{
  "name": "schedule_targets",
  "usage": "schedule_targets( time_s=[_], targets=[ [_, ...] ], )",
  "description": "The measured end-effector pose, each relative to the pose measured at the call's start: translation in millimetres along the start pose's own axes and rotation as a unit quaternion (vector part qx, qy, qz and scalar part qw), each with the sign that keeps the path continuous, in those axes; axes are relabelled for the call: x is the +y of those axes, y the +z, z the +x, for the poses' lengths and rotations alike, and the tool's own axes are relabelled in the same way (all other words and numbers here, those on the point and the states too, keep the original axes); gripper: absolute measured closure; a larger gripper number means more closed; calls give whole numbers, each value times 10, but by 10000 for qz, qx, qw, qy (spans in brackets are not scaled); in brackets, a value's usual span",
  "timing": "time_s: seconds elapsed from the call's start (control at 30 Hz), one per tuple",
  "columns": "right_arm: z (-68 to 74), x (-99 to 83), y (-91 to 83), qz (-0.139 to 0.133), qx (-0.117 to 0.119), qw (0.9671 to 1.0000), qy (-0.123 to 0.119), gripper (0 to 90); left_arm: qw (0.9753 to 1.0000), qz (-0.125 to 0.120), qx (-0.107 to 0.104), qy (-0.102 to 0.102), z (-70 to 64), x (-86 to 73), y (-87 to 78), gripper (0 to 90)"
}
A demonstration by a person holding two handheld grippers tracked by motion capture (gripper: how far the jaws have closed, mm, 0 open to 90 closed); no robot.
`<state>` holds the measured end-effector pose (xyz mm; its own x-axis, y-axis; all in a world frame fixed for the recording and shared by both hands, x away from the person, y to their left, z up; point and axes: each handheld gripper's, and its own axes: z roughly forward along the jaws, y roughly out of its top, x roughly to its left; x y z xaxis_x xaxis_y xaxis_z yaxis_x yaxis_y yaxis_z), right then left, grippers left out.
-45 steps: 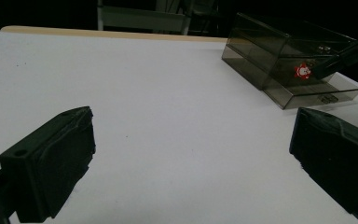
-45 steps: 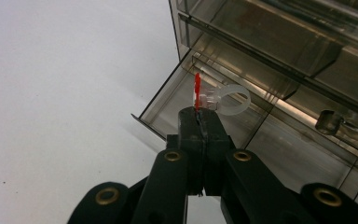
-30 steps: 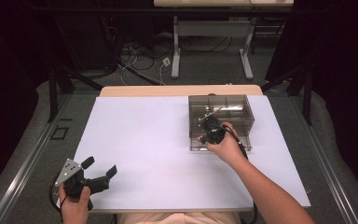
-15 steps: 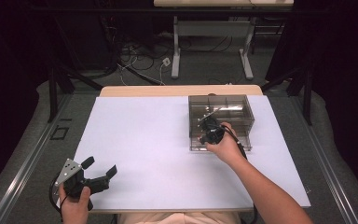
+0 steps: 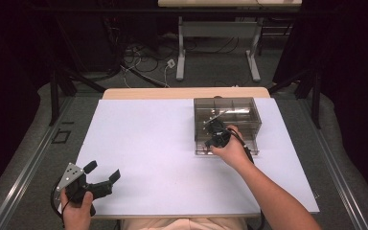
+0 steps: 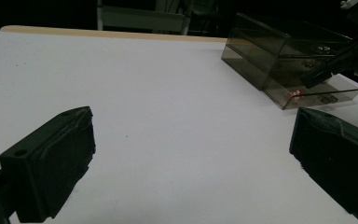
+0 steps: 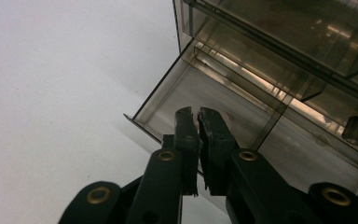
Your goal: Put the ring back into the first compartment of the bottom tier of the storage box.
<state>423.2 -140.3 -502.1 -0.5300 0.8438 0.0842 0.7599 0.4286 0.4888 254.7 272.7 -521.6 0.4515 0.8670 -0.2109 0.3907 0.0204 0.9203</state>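
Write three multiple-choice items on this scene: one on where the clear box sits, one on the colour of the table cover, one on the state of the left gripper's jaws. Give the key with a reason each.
1. Where does the smoky clear plastic drawer box stand on the table?
A. far right part
B. near left corner
C. centre of the near edge

2. What colour is the sheet covering the table?
A. green
B. white
C. red

3. How do the jaws of the left gripper stand?
A. shut tight
B. clamped on a cup
C. wide open, with nothing between them

Key: 1 A, the high view shows the box toward the far edge, right of centre, where the right gripper reaches. 2 B, the sheet is plain white in the high view. 3 C, the left gripper view shows its jaws far apart over bare sheet.
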Motion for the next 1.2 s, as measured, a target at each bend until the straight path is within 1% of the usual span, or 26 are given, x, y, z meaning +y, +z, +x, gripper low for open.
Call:
schedule_targets(
  time_s=[0.03,0.07,0.1,0.13,0.17,0.23,0.33,0.37,0.4,0.43,0.53,0.57,0.6,0.63,0.67,0.7,0.73,0.77,0.87,0.9,1.0,1.03,1.07,1.13,1.17,1.2],
  targets=[
    [-6,0,-12,-59,25,10000,-61,842,10000,-4,3,-2,1,0,1,2],
    [-5,0,-16,-57,35,10000,-55,836,10000,-7,3,-5,1,0,2,1],
    [4,2,-19,-67,69,10000,18,826,10000,-7,4,-7,1,0,3,1],
    [4,2,-19,-67,69,10000,18,826,10000,-7,4,-7,1,0,3,1],
    [-16,-3,-15,-134,115,9998,-100,810,10000,-10,6,-23,0,-1,6,1],
    [-11,-2,-18,-126,130,9998,-50,794,10000,-7,-2,-21,1,-2,8,1],
    [-15,-4,-14,-136,156,9998,-47,776,10000,-5,-1,-21,1,-2,7,1],
    [-19,-14,-1,-241,197,9995,-90,742,10000,-1,1,-20,2,-3,7,2],
    [-19,-14,-1,-241,197,9995,-90,742,10000,-1,1,-20,2,-3,7,1],
    [-25,-16,-13,-190,208,9994,-187,717,10000,-3,6,-23,1,-3,8,1],
    [-18,-18,-24,-182,273,9993,-157,703,10000,-8,6,-19,-1,-2,11,1],
    [-19,-26,-31,-196,268,9992,-224,684,10000,0,-2,-9,-2,-2,11,2],
    [-19,-26,-31,-196,268,9992,-224,684,10000,0,-2,-9,-2,-2,11,1],
    [-10,-42,-9,-448,328,9982,-218,660,10000,3,-8,-17,-3,-3,11,1],
    [-10,-42,-9,-448,328,9982,-218,660,10000,3,-8,-17,-3,-3,11,1],
    [-8,-37,-45,-261,258,9988,-310,630,10000,2,-11,-20,-3,-3,11,1],
    [-8,-37,-45,-261,258,9988,-310,630,10000,2,-11,-20,-3,-3,11,1],
    [3,-45,-52,-371,235,9985,-312,612,10000,-3,-7,-17,-4,-3,10,1],
    [7,-48,-68,-441,223,9981,-370,583,10000,-2,-8,-20,-3,-3,7,1],
    [19,-53,-80,-524,255,9977,-352,538,10000,-1,-9,-34,-2,-4,6,1],
    [30,-56,-91,-564,294,9973,-371,512,10000,-3,-8,-30,-2,-3,7,2],
    [34,-68,-86,-654,231,9966,-434,480,10000,-3,-18,-24,-1,-3,10,1],
    [37,-69,-98,-580,244,9969,-462,473,10000,-3,-18,-24,-1,-3,10,1],
    [44,-75,-100,-586,259,9968,-468,460,10000,-2,-21,-26,-3,-4,11,1],
    [62,-88,-102,-686,259,9961,-481,446,10000,2,-16,-33,-3,-4,12,1],
    [62,-88,-102,-686,259,9961,-481,446,10000,2,-16,-33,-3,-4,12,2]
  ],
)
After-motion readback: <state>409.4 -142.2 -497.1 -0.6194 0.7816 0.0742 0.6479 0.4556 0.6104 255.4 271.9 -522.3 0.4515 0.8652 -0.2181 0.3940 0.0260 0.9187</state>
